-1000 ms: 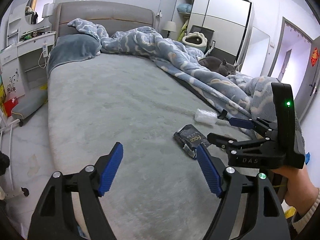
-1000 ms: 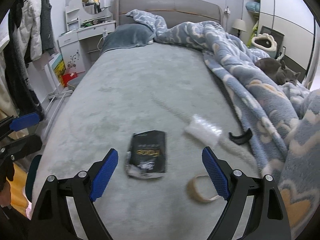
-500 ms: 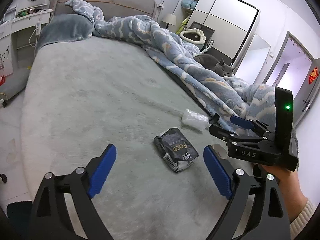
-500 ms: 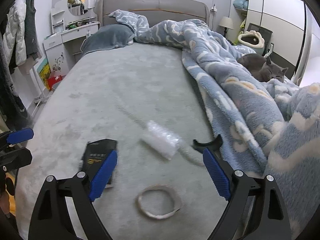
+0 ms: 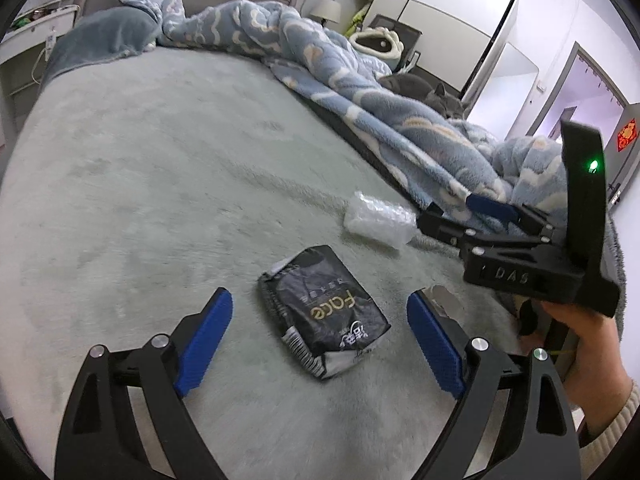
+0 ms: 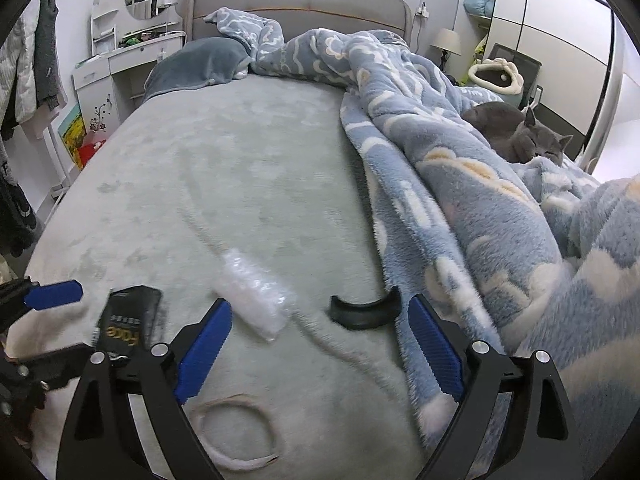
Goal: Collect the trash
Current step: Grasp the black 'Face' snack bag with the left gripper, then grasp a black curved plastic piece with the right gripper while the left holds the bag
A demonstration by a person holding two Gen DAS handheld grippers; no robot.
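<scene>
Black packet: a crumpled black foil packet (image 5: 324, 312) printed "Face" in gold lies flat on the bed's grey-green plush sheet (image 5: 160, 184), some small white characters on it too small to read.
Left tool (image 5: 320, 340): blue-padded jaws spread wide on either side of the black packet, not touching it, nothing gripped.
Bubble wrap: a clear roll of bubble wrap (image 6: 252, 300) lies just beyond the black packet.
Black curved piece (image 6: 362, 312): beyond the bubble wrap, at the blue cloud-pattern blanket's (image 6: 460, 200) edge.
Tape ring: a pale ring (image 6: 236, 432) near the black packet.
Right tool (image 6: 320, 344): "DAS" on its body; jaws opening, empty.
</scene>
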